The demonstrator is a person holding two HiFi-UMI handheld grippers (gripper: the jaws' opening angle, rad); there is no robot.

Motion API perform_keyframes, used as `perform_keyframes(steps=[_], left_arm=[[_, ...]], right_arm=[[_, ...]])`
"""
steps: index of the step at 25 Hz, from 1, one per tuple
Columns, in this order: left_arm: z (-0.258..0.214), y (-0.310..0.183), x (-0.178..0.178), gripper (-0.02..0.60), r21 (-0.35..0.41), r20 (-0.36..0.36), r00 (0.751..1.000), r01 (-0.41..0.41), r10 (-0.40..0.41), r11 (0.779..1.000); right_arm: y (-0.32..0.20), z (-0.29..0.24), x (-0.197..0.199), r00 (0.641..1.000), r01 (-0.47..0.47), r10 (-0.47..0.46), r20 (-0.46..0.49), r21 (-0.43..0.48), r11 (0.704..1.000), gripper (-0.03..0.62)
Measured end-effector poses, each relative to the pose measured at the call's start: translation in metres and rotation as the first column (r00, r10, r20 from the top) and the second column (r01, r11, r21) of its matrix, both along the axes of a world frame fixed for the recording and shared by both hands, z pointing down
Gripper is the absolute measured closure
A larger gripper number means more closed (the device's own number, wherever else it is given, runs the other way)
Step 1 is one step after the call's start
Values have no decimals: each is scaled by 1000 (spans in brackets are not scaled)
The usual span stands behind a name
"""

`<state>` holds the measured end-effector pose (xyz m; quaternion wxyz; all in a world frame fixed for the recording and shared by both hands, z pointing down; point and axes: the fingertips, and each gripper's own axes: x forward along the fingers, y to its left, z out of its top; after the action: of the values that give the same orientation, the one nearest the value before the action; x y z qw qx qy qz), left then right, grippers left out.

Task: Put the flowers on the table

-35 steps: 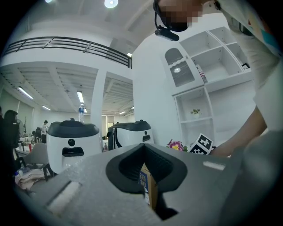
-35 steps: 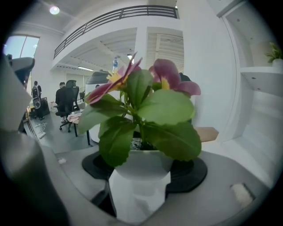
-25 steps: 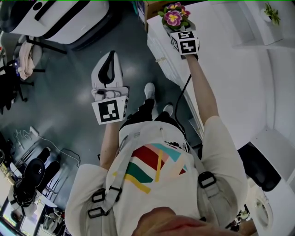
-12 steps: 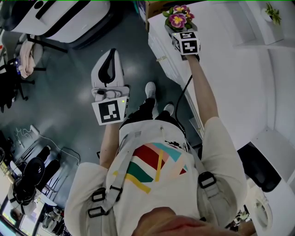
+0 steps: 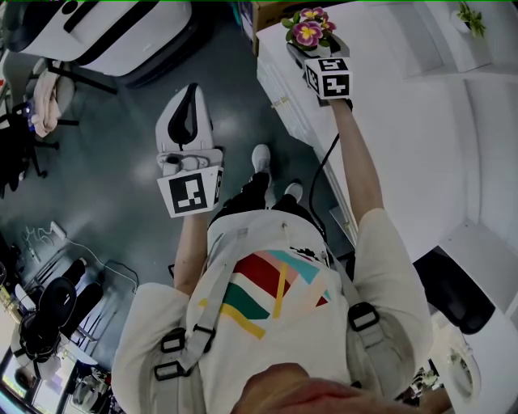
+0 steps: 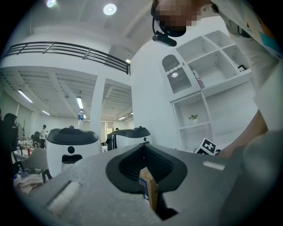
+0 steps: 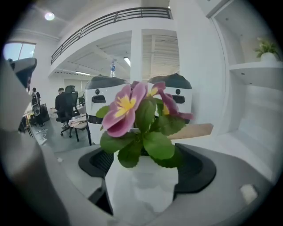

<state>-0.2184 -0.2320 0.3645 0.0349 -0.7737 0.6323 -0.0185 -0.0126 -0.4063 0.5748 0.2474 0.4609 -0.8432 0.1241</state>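
The flowers (image 5: 307,31), pink and yellow blooms with green leaves in a white pot (image 7: 141,185), are at the near corner of the white table (image 5: 405,145). My right gripper (image 5: 312,50) reaches out to that corner with the pot between its jaws. Those jaws are opening, and in the right gripper view a dark gap shows beside the pot's lower left. My left gripper (image 5: 188,92) hangs over the dark floor left of the table. Its jaws are together around a dark hollow with nothing held.
A cardboard box (image 5: 271,10) lies just beyond the flowers. White shelves with a small potted plant (image 5: 472,20) rise at the table's far right. Large white robot bodies (image 5: 105,28) stand at the upper left, with chairs and clutter (image 5: 48,307) on the floor to the left.
The right gripper and the flowers have shifted slightly toward the table corner. The left gripper has drifted a little to the left.
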Motion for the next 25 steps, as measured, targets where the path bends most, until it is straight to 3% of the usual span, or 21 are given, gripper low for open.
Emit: perform_keyframes(steps=[8, 14, 16, 20, 25], left_arm=[[-15, 20, 22, 580, 43, -5, 1000, -30, 30, 999], [-27, 47, 39, 580, 67, -13, 999, -36, 37, 997], [-30, 59, 47, 580, 75, -13, 999, -38, 39, 996], [-40, 83, 71, 580, 98, -15, 999, -49, 50, 994], [-56, 114, 98, 580, 136, -13, 997, -67, 70, 988]], right_arm=[[30, -40, 14, 997, -24, 21, 70, 44, 999, 190], [75, -87, 22, 998, -14, 6, 59, 133, 991, 198], [96, -111, 24, 997, -18, 4, 77, 184, 983, 235], [147, -169, 39, 991, -56, 15, 131, 316, 947, 387], [220, -220, 48, 985, -40, -34, 167, 418, 908, 479]])
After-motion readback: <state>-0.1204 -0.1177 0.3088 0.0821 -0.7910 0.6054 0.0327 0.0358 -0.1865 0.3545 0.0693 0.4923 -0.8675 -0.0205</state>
